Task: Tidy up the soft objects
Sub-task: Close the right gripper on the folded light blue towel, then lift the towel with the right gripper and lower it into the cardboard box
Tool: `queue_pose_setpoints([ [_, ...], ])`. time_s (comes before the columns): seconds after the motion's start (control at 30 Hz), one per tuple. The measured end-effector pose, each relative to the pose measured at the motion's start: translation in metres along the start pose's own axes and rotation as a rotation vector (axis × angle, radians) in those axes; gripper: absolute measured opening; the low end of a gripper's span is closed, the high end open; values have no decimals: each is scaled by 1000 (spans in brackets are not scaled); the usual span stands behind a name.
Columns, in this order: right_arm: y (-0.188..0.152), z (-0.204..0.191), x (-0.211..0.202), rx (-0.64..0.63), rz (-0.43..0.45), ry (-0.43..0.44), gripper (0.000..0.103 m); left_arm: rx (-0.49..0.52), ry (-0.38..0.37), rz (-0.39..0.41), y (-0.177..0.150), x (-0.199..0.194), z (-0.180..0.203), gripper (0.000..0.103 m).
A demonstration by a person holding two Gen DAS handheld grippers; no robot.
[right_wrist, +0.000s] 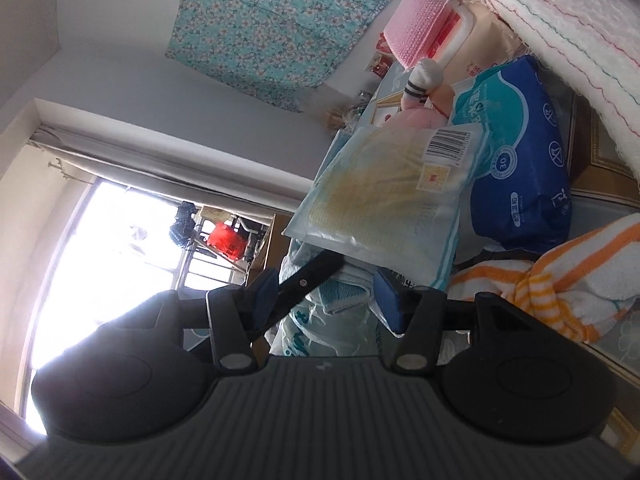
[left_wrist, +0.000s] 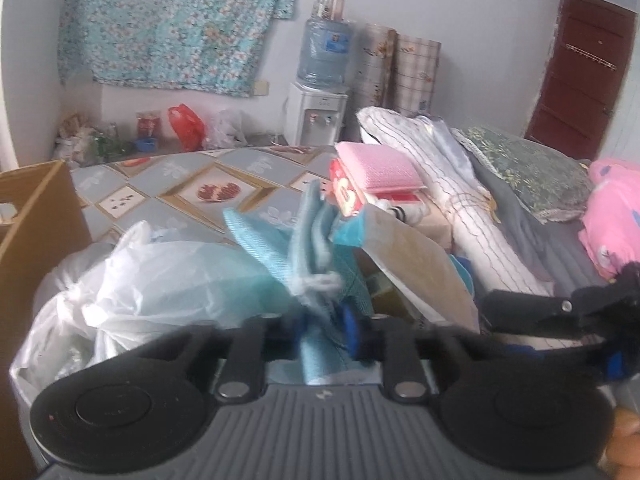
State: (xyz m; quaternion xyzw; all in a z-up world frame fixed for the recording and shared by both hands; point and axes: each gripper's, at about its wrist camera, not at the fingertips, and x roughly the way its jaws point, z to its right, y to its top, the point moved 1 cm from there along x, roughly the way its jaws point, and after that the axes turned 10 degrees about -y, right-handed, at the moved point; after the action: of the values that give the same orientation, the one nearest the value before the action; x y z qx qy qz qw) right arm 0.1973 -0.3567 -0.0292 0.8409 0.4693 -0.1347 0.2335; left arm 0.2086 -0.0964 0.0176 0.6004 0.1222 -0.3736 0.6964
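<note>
Left tool [left_wrist: 320, 332] clamped tight on a bunched pale blue cloth [left_wrist: 296, 248], pads pinching a fold low in the fabric, the rest fanning up and away from the tips. Soft, light, floppy stuff by the look of it: likely to sag and trail if lifted by one corner, safer gathered near the middle of the bunch, where the grip sits now. Just left of the cloth, a crinkled white plastic bag [left_wrist: 132, 288], slippery and shapeless, probably best caught by a twisted neck or thick fold. Just right of the cloth, a flat sealed packet [left_wrist: 416, 256] leaning on the heap, stiffer, likely to slide out of a shallow pinch. Behind the cloth, a pink sponge pad [left_wrist: 384, 168] atop a red box, over a patterned tabletop [left_wrist: 180, 180]. Further right of the cloth, a white rolled quilt [left_wrist: 472, 216], bulky, too wide for one pinch.

Right tool [right_wrist: 328, 300] partly apart, nothing pressed between its pads, hovering near the same cloth. Orange striped towel [right_wrist: 560, 280] to its right, limp and easy to pinch at any fold.
</note>
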Motion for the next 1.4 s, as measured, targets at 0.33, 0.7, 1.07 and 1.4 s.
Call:
queue_pose_setpoints([
  [0.33,-16,-15,6,-75,-40,10,54,-5,-22,22,-23,-56,-8,12],
  [0.7,-46,-34,60,-125,-140,-99,54,103,-54,-10,-67,-84,-8,13],
  [1.07,-46,-36,77,-103,-142,-160,54,118,-82,-35,-58,-72,-6,57],
  [1.4,-45,-26,65,-61,-133,-117,38,89,-27,-34,-50,-64,-6,11],
])
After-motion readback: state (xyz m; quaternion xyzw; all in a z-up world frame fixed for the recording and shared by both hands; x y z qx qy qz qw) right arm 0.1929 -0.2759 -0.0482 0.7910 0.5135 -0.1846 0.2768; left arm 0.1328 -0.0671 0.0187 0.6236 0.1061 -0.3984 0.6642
